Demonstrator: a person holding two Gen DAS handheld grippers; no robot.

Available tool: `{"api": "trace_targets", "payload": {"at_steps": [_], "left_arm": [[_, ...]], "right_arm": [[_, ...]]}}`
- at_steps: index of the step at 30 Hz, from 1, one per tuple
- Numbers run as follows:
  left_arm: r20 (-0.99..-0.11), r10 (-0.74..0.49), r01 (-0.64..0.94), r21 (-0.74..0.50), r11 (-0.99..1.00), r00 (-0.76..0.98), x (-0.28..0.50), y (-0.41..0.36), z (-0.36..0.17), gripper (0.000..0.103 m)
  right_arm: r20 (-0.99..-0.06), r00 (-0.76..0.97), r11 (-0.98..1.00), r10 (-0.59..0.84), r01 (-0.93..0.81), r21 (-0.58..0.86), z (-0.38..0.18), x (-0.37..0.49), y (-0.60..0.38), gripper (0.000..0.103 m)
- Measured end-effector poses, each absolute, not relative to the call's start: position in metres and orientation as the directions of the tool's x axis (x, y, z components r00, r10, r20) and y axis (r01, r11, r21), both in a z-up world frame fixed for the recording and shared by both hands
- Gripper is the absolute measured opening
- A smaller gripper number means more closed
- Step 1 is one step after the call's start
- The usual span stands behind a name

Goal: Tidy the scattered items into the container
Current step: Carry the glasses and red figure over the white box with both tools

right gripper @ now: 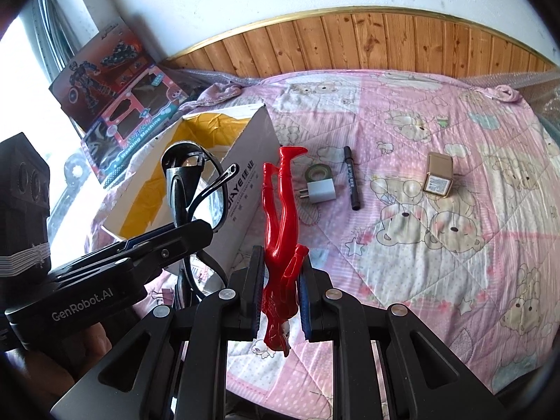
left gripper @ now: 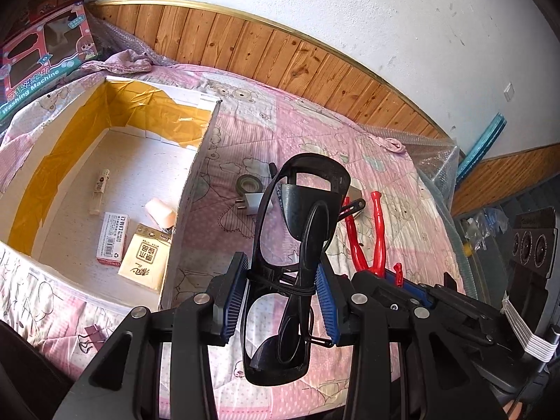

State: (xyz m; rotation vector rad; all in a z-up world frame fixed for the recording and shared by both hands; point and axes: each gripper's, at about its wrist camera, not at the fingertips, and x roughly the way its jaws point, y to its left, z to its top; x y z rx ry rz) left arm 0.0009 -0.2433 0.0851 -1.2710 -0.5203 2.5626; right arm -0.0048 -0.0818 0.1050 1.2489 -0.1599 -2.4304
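Note:
My left gripper [left gripper: 281, 280] is shut on folded black safety glasses [left gripper: 297, 245], held above the pink quilt just right of the open cardboard box [left gripper: 199, 161]. The box holds a small tube [left gripper: 99, 190], a staples pack [left gripper: 112, 238], a yellow packet [left gripper: 145, 257] and a pale block [left gripper: 160, 211]. My right gripper [right gripper: 280, 280] is shut on a red toy figure [right gripper: 280, 217], gripped head down. On the quilt beyond lie a tape roll [right gripper: 318, 174], a white plug adapter [right gripper: 320, 190], a black marker [right gripper: 351, 182] and a small gold box [right gripper: 438, 178].
Toy boxes [right gripper: 115, 105] lean against the wall behind the cardboard box. A pink binder clip [left gripper: 91, 332] lies near the box's front corner. Wood panelling [right gripper: 385, 45] runs along the quilt's far edge. Bubble wrap [left gripper: 437, 161] covers the right corner.

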Motion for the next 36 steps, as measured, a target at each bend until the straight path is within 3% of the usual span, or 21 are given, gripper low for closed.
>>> {"api": "trace_targets", "payload": {"at_steps": [36], "left_arm": [[-0.650,0.247,0.082,-0.432,-0.898,-0.718,-0.025,-0.349,0.125,0.040]], "right_arm": [[-0.727,-0.493,-0.850,-0.478,0.469,0.241,0.141,-0.045,-0.184,0.018]]}}
